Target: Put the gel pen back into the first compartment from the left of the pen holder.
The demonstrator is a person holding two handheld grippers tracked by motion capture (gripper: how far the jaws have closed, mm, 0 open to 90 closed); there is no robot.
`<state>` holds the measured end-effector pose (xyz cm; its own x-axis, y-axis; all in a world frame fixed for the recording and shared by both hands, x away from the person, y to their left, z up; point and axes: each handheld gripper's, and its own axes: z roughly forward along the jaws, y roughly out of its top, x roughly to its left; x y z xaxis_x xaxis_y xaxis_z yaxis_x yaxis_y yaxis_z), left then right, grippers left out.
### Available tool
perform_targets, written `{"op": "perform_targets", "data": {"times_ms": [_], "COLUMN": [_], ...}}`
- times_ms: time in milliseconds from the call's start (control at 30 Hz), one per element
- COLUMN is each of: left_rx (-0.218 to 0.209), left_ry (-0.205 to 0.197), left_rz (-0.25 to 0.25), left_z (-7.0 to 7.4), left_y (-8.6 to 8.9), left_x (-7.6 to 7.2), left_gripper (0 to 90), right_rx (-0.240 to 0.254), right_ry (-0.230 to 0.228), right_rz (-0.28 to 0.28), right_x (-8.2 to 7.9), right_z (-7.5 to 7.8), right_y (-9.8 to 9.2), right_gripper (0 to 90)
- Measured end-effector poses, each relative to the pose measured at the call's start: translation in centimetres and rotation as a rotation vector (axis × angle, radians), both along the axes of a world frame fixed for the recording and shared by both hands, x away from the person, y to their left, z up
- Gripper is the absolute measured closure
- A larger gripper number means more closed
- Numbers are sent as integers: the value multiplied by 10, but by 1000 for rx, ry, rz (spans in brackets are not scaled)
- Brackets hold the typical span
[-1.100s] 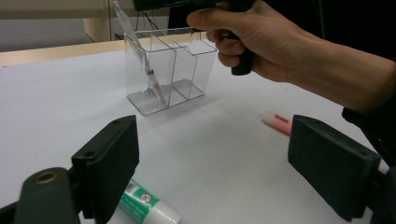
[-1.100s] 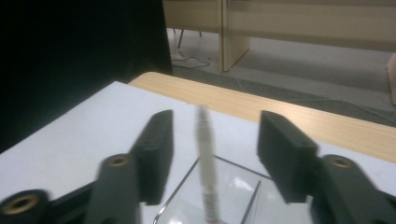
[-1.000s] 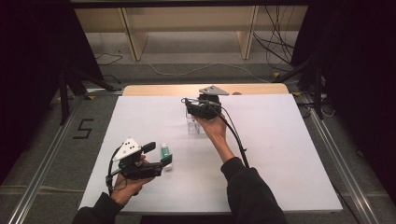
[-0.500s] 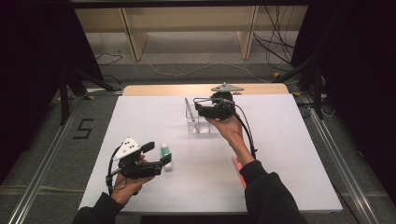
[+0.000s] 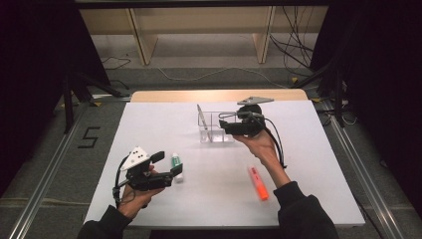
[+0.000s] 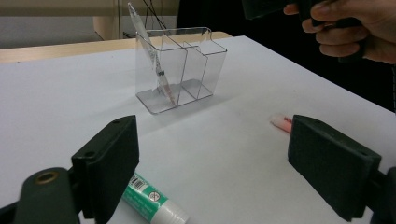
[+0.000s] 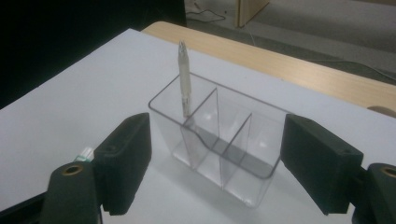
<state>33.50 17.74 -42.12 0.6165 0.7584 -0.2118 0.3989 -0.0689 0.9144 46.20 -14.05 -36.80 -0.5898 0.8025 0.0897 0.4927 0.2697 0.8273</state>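
Toward the far edge of the white desk (image 5: 164, 129) stands a clear plastic organizer (image 5: 216, 127) with several compartments, and a pen (image 5: 202, 117) leans tilted in its leftmost compartment as the high view shows it. The right gripper (image 5: 225, 123) hovers just to the right of the organizer, level, aimed at it; its jaws have just been opening and now stand wide, released, with nothing between them, the organizer lying beyond them in the right gripper view. Nearer the person than the organizer and to its left, the left gripper (image 5: 168, 165) rests low over the desk, jaws spread and empty. A green-and-white glue stick (image 5: 176, 166) lies just beside its jaws. An orange highlighter (image 5: 258, 182) lies on the desk nearer the person than the organizer, to its right.
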Motion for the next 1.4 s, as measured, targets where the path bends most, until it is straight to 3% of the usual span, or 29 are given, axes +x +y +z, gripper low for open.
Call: {"op": "perform_targets", "data": {"times_ms": [333,667,733,1400], "left_rx": [3,4,4,4], "left_ry": [4,6,4,8], "left_rz": [-5,-9,-9,-6], "left_z": [-1,-1,-1,-1], "left_y": [-1,-1,-1,-1], "left_x": [0,0,0,1], "left_gripper": [160,160,160,160], "right_rx": [-51,-82,-108,-146], "right_ry": [28,60,70,135], "right_rz": [3,3,4,1], "right_x": [-23,-44,-47,-64], "right_z": [-2,-15,-17,-29], "right_y": [-19,-37,-39,-55], "right_gripper": [249,248,248,230]}}
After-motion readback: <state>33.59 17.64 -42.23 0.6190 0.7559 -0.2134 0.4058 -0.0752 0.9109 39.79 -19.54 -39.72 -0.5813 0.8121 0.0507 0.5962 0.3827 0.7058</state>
